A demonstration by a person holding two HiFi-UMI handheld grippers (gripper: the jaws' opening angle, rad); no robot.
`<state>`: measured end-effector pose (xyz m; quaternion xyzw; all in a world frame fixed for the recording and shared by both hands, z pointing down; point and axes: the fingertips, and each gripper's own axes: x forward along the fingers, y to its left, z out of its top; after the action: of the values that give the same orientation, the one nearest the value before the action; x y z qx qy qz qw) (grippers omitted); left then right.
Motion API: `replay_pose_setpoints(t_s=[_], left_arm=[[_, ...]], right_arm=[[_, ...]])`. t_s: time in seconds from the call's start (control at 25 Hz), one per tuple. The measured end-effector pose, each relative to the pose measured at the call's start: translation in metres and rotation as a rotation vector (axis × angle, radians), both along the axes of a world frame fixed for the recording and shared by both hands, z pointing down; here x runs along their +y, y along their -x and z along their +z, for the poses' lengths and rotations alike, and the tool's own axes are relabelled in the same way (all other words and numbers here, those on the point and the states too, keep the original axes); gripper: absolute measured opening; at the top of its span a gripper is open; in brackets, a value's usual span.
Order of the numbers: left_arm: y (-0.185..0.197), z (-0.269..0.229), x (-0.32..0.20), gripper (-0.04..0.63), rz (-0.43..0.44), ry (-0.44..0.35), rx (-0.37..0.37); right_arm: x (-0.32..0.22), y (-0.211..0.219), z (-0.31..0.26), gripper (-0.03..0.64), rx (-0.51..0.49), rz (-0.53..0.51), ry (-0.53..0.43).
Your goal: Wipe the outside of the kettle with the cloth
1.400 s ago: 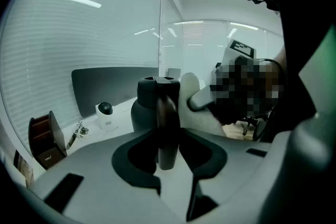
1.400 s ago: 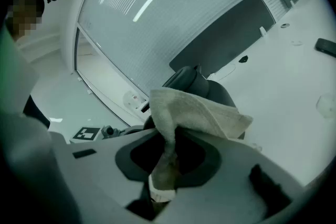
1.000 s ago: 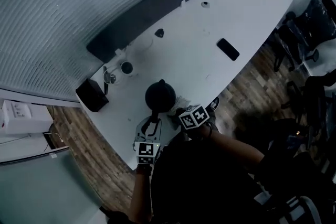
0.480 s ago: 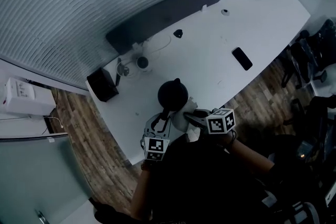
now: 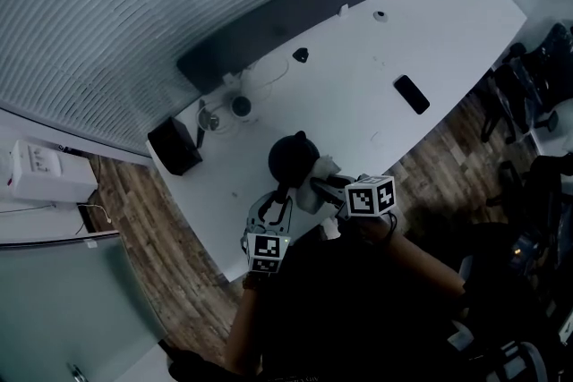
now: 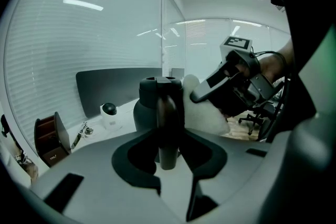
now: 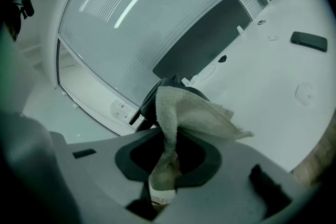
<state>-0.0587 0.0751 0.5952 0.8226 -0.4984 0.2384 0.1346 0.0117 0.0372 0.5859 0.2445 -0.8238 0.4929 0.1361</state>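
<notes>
Dark rounded kettle (image 5: 291,158) stands near the edge of the long white surface (image 5: 376,94), handle clamped in the left gripper (image 6: 168,152), evidently for steadying, while the right gripper (image 7: 165,165), closed on a pale terry cloth (image 7: 194,110), holds it against the kettle's side.

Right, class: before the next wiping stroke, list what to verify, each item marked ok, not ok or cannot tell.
1. The left gripper is shut on the handle of the kettle: ok.
2. The right gripper is shut on the cloth: ok.
3. The cloth lies against the kettle's side: ok.
4. The kettle stands upright: ok.
5. The phone lies on the table apart from the kettle: ok.
6. Which patches are unwiped: cannot tell.
</notes>
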Motion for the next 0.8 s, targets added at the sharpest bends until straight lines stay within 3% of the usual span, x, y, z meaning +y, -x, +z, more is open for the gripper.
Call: replay_pose_setpoints(t_s=[0.36, 0.64, 0.8], left_arm=[[0.001, -0.002, 0.0, 0.127, -0.015, -0.025, -0.009], [-0.003, -0.004, 0.002, 0.127, -0.015, -0.02, -0.018], [-0.005, -0.008, -0.002, 0.127, -0.025, -0.039, -0.02]], right_arm=[[0.002, -0.009, 0.029, 0.061, 0.09, 0.011, 0.04], [0.003, -0.015, 0.096, 0.061, 0.176, 0.041, 0.194], [0.001, -0.016, 0.112, 0.061, 0.147, 0.027, 0.239]])
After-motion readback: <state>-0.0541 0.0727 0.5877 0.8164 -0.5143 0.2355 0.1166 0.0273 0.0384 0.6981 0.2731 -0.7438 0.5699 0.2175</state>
